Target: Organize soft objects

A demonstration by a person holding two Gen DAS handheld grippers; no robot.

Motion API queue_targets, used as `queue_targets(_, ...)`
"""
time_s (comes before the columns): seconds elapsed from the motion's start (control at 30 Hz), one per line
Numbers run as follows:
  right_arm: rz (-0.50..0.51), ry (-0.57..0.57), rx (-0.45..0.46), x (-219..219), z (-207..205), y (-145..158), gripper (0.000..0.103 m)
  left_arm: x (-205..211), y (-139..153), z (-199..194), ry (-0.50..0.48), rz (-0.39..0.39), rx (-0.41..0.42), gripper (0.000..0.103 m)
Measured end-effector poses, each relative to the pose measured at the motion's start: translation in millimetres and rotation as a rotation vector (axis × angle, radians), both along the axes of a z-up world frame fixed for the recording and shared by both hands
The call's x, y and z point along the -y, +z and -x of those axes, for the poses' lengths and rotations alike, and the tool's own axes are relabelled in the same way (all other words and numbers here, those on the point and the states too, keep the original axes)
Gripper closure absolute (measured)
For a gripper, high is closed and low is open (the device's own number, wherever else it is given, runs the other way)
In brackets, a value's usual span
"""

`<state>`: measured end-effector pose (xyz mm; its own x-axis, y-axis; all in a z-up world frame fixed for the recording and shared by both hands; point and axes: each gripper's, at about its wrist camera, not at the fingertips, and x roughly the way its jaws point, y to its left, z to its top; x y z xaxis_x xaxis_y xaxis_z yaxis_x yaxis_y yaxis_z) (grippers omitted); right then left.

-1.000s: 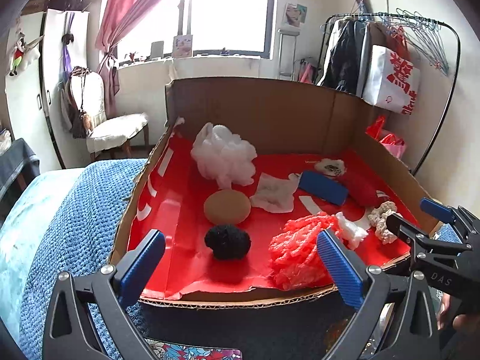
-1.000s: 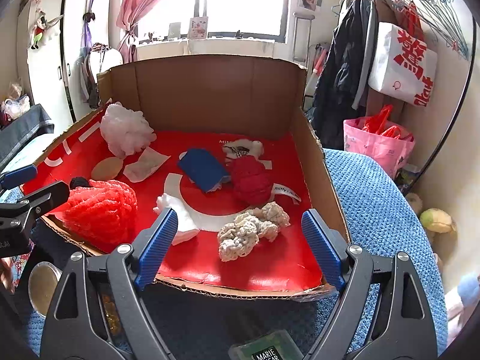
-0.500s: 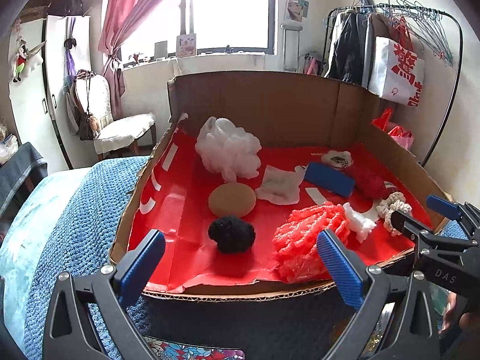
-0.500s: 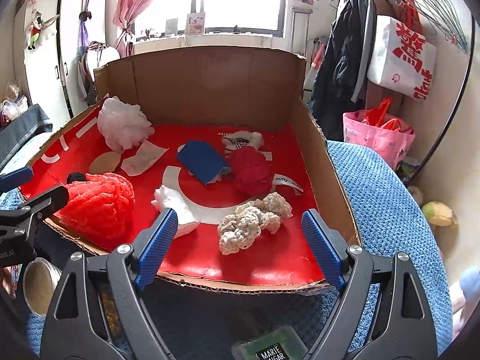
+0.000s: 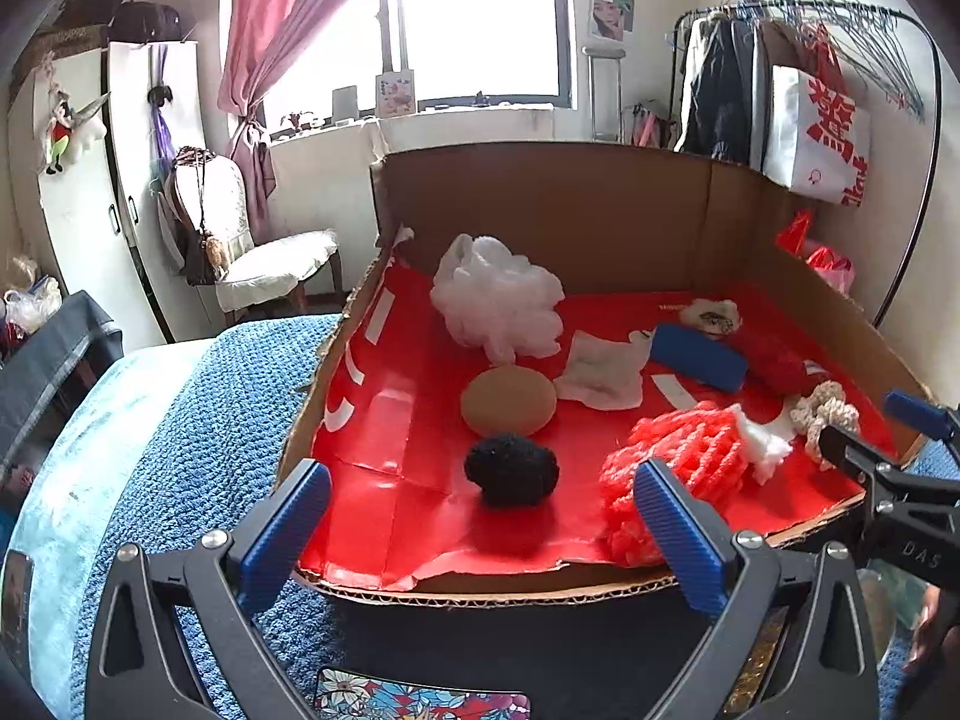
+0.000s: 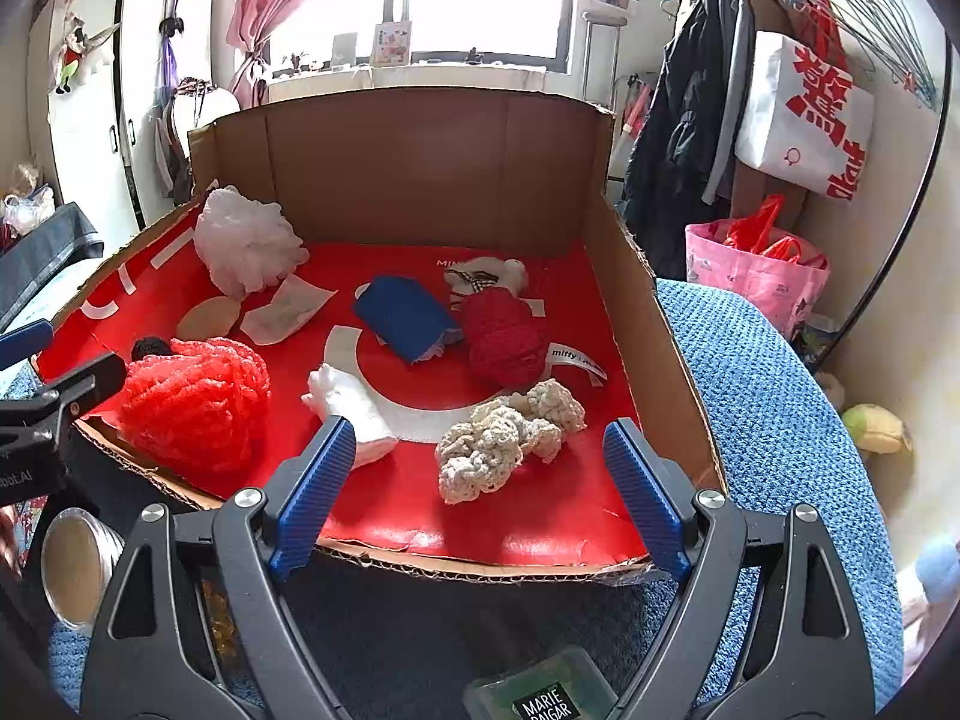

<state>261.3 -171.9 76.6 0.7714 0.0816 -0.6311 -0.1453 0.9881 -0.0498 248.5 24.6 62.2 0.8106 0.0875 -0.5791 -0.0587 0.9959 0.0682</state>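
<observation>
Soft objects lay scattered across the red-lined cardboard tray (image 5: 360, 468): white mesh pouf (image 5: 498, 300) at 11 o'clock, orange yarn (image 6: 192, 402) at 7, cream crochet (image 6: 510, 438) at 5. Left gripper (image 5: 480, 528) and right gripper (image 6: 474, 486) hovered at the near rim, jaws apart, holding nothing. Sorting stage was unclear. Only the left view showed the whole black pom-pom (image 5: 511, 468); only the right, the red yarn ball (image 6: 507, 336) clearly.

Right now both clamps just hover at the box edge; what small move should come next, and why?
Probably ease the open right gripper forward over the cream crochet bundle: it lies loose, nearest between those fingers, with nothing on top of it.
</observation>
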Motion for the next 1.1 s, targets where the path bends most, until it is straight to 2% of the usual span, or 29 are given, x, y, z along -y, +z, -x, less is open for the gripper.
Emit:
queue_targets(0.17, 0.001, -0.003, -0.001, 0.5, 0.7, -0.7, 0.018, 6.1, -5.5, -2.2, 0.003, -0.056, -0.014, 0.000)
queue_targets(0.63, 0.008, -0.006, -0.005, 1.8, 1.0, -1.1, 0.018, 4.5, -6.5, -4.3, -0.038, -0.002, -0.027, 0.000)
queue_targets(1.1, 0.008, -0.007, -0.006, 0.7, 0.4, -1.2, 0.018, 4.6, -6.7, -4.9, -0.044, 0.005, -0.034, 0.000)
